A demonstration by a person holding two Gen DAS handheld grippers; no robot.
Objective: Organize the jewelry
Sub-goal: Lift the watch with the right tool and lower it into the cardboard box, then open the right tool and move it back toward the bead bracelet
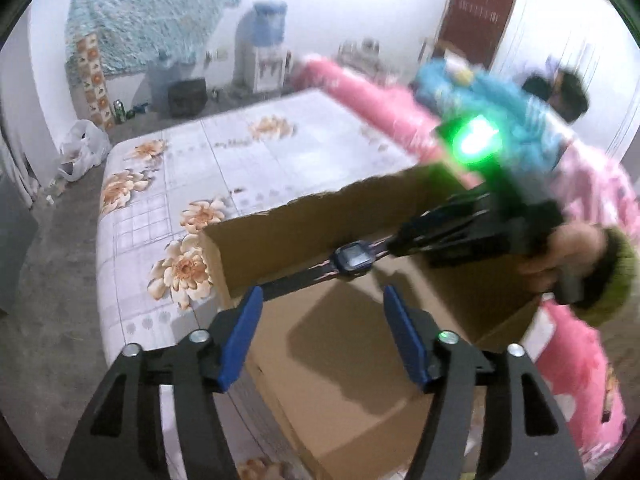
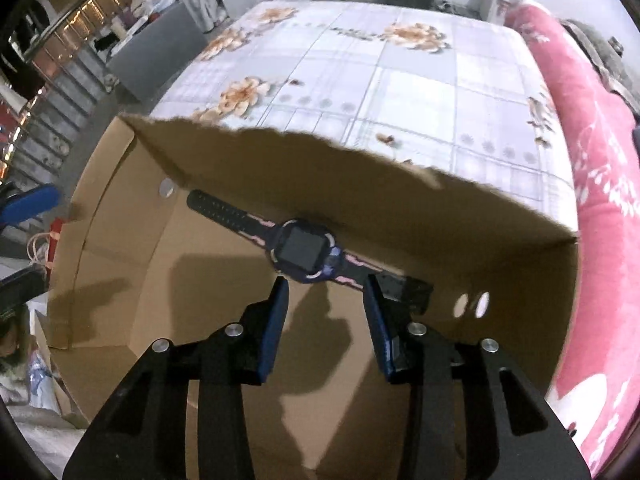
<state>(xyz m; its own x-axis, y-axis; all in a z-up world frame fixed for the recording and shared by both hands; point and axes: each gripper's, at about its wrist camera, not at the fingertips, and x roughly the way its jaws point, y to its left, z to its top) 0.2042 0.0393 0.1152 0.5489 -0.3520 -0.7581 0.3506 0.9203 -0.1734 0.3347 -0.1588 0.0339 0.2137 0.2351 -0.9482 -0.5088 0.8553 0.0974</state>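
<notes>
A dark blue digital watch (image 2: 306, 252) with a black and pink strap lies flat in an open cardboard box (image 2: 132, 272), close to its far wall. In the right wrist view my right gripper (image 2: 326, 284) is open just short of the watch, nothing between its blue pads. In the left wrist view the watch (image 1: 352, 258) lies stretched out ahead. My left gripper (image 1: 322, 294) is open over the box (image 1: 328, 216), its left fingertip near the strap end. The right gripper body (image 1: 472, 232) reaches in from the right, held by a hand.
The box sits on a bed with a floral sheet (image 2: 400, 80). A pink blanket (image 2: 592, 160) runs along the right side. A water dispenser (image 1: 262, 52) and a white plastic bag (image 1: 82, 148) stand on the floor beyond.
</notes>
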